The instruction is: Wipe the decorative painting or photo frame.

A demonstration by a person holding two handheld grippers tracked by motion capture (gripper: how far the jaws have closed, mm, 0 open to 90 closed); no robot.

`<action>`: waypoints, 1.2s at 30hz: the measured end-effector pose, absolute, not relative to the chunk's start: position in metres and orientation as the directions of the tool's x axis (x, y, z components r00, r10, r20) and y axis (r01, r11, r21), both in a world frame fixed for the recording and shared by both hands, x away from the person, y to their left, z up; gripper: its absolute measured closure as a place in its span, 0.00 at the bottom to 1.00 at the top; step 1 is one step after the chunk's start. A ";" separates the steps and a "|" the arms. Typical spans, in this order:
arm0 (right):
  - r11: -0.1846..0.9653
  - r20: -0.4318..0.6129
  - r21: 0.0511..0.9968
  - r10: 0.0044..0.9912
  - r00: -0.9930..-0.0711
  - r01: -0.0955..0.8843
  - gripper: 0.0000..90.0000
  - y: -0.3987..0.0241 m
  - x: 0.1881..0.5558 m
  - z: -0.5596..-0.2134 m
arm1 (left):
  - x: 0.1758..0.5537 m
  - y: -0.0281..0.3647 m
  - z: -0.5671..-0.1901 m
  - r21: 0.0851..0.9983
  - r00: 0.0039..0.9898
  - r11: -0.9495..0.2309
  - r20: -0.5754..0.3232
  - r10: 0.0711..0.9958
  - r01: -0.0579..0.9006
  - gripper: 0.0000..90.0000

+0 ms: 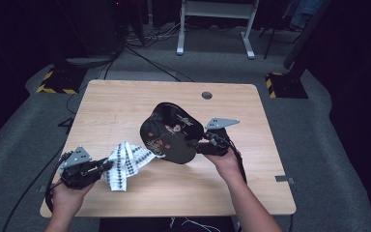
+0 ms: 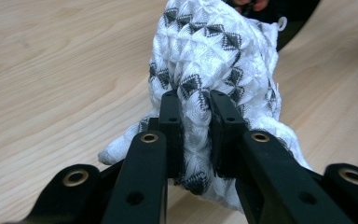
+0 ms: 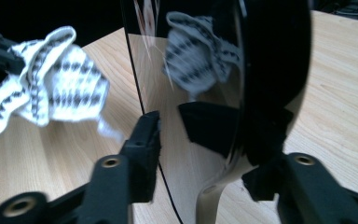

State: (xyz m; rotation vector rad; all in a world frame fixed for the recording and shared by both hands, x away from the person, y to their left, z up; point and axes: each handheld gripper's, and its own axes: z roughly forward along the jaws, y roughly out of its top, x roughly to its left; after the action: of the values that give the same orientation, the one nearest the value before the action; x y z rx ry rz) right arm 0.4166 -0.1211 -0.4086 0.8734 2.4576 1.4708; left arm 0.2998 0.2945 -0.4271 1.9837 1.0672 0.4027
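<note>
A glossy black plate (image 1: 171,133) with a floral print stands tilted on its edge at the middle of the wooden table (image 1: 121,104). My right gripper (image 1: 198,145) reaches around its lower right rim. In the right gripper view the plate (image 3: 270,70) sits between the jaws of this gripper (image 3: 205,149). One pad (image 3: 144,140) stands a little off the shiny face, so the gripper is open. My left gripper (image 1: 108,165) is shut on a white cloth with black diamonds (image 1: 125,162), left of the plate. The cloth (image 2: 214,51) bunches between the jaws of the left gripper (image 2: 196,107).
A round cable hole (image 1: 206,95) sits near the table's far edge. Beyond the table are a white frame's legs (image 1: 180,48), floor cables and yellow-black striped bases (image 1: 58,84). The other hand's cloth (image 3: 56,84) hangs at left in the right gripper view.
</note>
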 end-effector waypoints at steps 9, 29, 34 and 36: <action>0.375 0.188 0.844 0.463 -0.866 0.383 0.84 -0.123 0.419 -0.410 | 0.304 0.314 -0.432 0.781 0.497 -0.246 -0.094 0.863 0.574 0.87; 0.405 0.190 0.838 0.410 -0.892 0.365 0.88 -0.131 0.409 -0.408 | 0.337 0.310 -0.430 0.775 0.411 -0.213 -0.066 0.909 0.595 0.86; 0.409 0.187 0.837 0.410 -0.893 0.363 0.88 -0.131 0.409 -0.407 | 0.352 0.302 -0.429 0.765 0.377 -0.243 0.000 0.926 0.597 0.86; 0.405 0.191 0.838 0.409 -0.892 0.365 0.88 -0.130 0.409 -0.407 | 0.355 0.299 -0.429 0.766 0.371 -0.246 0.010 0.928 0.594 0.86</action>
State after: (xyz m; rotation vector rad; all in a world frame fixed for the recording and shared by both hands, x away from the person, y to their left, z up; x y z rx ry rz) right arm 0.4090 -0.1304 -0.4070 0.7158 2.5960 1.5304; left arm 0.3548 0.2993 -0.4288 1.9490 1.3128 0.6243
